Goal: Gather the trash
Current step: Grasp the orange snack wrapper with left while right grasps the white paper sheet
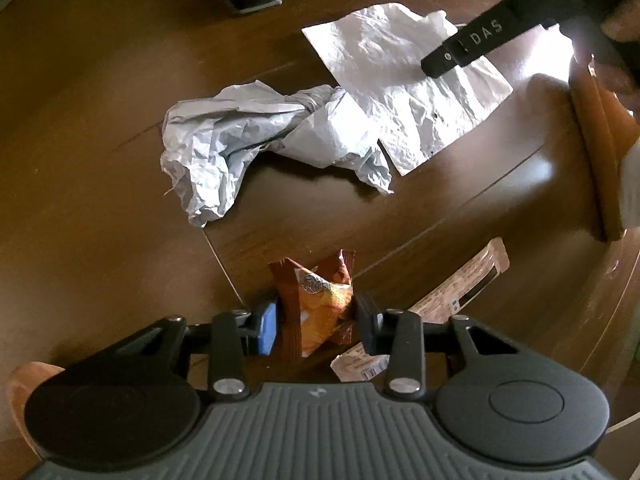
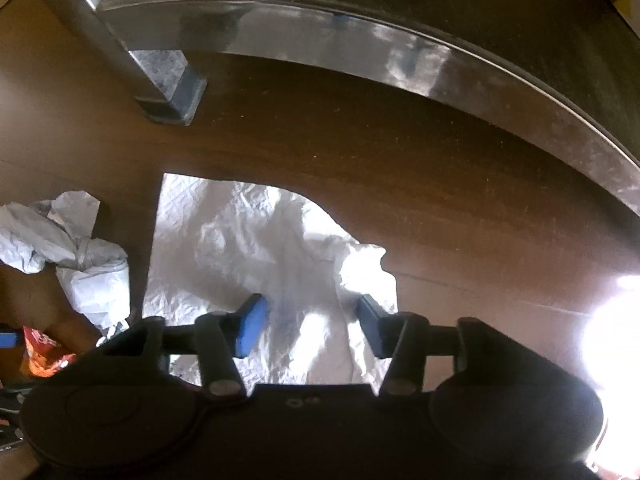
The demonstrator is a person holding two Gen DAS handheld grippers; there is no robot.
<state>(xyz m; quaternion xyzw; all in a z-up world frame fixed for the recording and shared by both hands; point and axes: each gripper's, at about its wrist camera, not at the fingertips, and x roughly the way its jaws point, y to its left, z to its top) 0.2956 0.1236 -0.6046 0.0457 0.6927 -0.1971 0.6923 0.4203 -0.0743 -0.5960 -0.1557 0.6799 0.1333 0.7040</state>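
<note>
The dark wooden floor (image 1: 100,92) carries everything here, and the metal-framed furniture (image 2: 360,36) crossing the right wrist view from ten to three o'clock stands on a capped leg (image 2: 170,96). Largest of the trash is the flat white paper sheet (image 2: 248,248), lying straight under the right tool (image 2: 310,322), whose jaws stand wide apart with one pad on each side of a raised crease and nothing between them gripped. To do this well, I judge the right tool should drop onto that crease, not the flat part, and close there so the thin sheet bunches instead of sliding. At nine o'clock of the sheet lies the crumpled grey plastic bag (image 1: 244,136), touching or overlapping the sheet's corner; which, I cannot tell. The left tool (image 1: 316,322) has its jaws about half apart around the orange snack wrapper (image 1: 320,304), which sits at six o'clock in the left wrist view; the blue pad looks a little clear of the foil, so I judge it not yet firmly pinched, and it should close fully before lifting. Just at four o'clock of the wrapper lies a tan printed packet (image 1: 452,296), partly hidden behind the tool. No bin is visible; glare whitens the right edge of both views, and a wooden object at three o'clock is cut off.
</note>
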